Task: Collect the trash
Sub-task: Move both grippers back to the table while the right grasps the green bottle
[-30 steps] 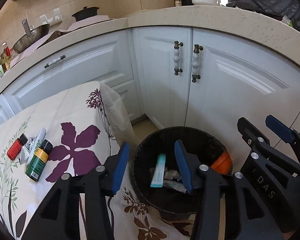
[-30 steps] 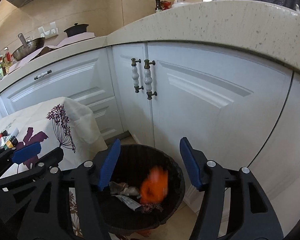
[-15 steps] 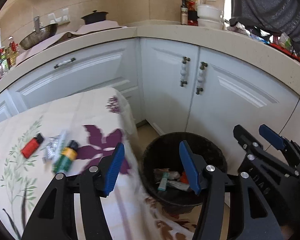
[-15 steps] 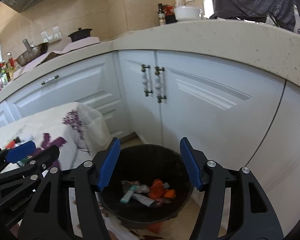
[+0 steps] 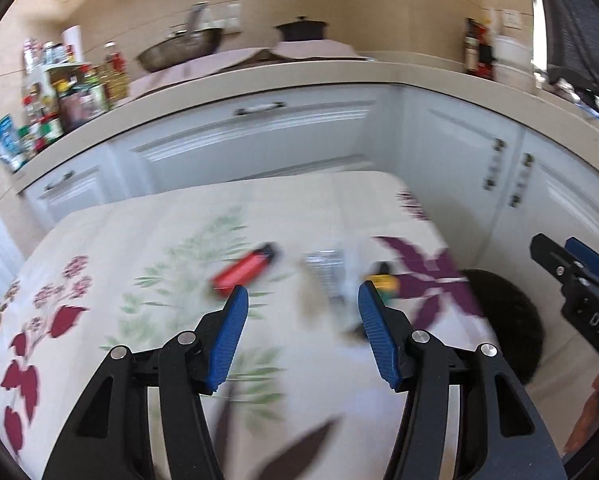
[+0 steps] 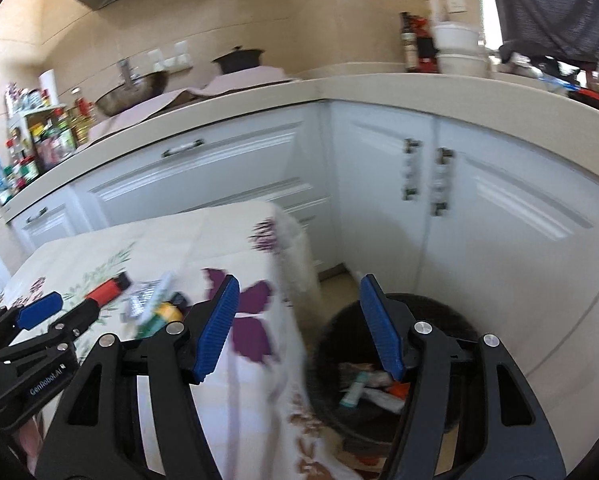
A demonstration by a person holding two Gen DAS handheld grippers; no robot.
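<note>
Both wrist views bright, daylight entering from 1 o'clock. Strong fisheye bowing of the countertop (image 5: 339, 76); black vignette at the corners. Heavy motion blur in left view: items on the tablecloth (image 5: 179, 240) smeared, labels unreadable, one possibly a foil pack. Right view moderately blurred; bin (image 6: 451, 312) interior dim.

Table under a cream floral tablecloth (image 5: 147, 248) – purple flower, green sprigs, dark red leaf prints, cloth draping over the near corner. Lying on it, grouped near the right side: red lighter (image 5: 245, 268) with a black end, silvery foil blister pack (image 5: 325, 270) just beside it, a white tube (image 6: 161, 286), and a small green bottle (image 6: 159, 318) with yellow label and black cap – all blurred. Floor (image 6: 335, 276) beside the table carries a black round trash bin (image 6: 457, 312) standing close against the white cabinets.
</note>
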